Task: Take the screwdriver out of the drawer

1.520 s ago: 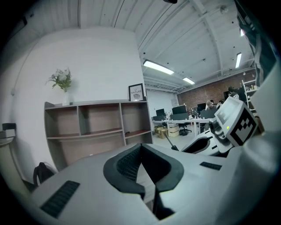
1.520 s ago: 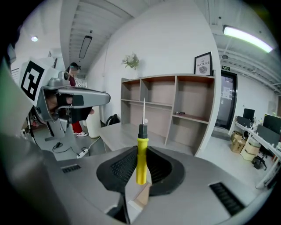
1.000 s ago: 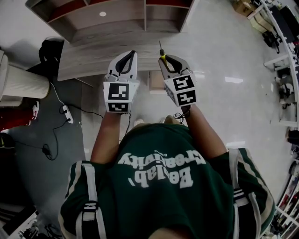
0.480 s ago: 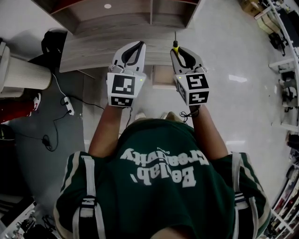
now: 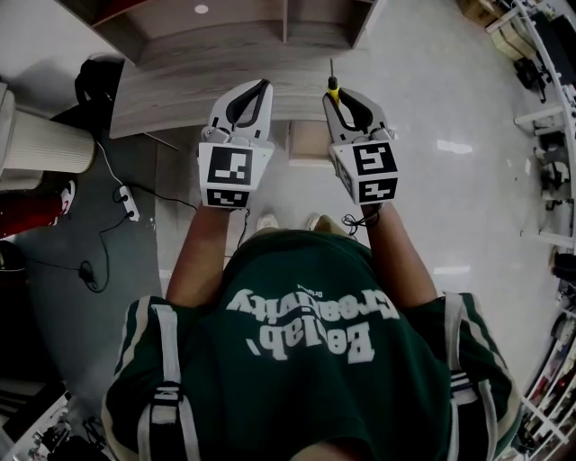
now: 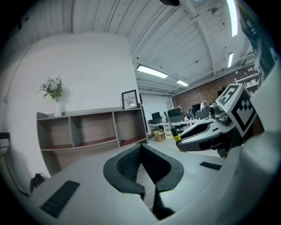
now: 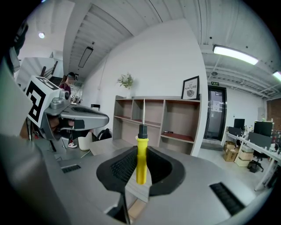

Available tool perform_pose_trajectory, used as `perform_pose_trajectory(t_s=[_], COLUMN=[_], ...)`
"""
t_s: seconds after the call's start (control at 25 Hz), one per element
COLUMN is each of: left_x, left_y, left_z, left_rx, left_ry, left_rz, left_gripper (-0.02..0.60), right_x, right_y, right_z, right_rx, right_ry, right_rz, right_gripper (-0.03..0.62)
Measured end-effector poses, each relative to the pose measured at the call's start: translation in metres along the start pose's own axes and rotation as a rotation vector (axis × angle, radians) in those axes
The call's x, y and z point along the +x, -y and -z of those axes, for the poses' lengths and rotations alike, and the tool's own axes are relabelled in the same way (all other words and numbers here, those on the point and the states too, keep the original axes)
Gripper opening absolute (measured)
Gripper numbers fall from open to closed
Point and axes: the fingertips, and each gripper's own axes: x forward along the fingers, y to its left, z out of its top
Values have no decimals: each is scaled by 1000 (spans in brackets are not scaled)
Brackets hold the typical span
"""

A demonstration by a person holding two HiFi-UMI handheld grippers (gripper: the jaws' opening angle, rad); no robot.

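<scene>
Seen from above, a person in a green shirt holds two grippers out in front, side by side. The right gripper (image 5: 345,97) is clamped on the yellow handle of the screwdriver (image 7: 141,158). The tool's long axis runs along the gripper's own line, its thin metal shaft pointing forward, away from the person. The left gripper (image 5: 247,94) has its jaws together with nothing between them, level with the right one and near it. The screwdriver appears already clear of the tan box shape below, probably the open drawer (image 5: 310,144), so any carrying falls to the right hand. Ahead lies a wood-grain surface (image 5: 180,85), then an open shelf unit (image 5: 234,22). The floor (image 5: 432,108) is pale and glossy.
</scene>
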Motion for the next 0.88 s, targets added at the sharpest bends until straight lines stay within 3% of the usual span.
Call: perform_pose_trajectory(t_s=[0.88], left_x=[-9], left_y=[7], left_z=[14], left_rx=[-10], left_ry=[-24], left_rz=[11], left_gripper=[18], right_x=[-14], right_y=[10], right_z=[-1], right_rx=[3], right_ry=[42], right_rz=[46], right_gripper=[80])
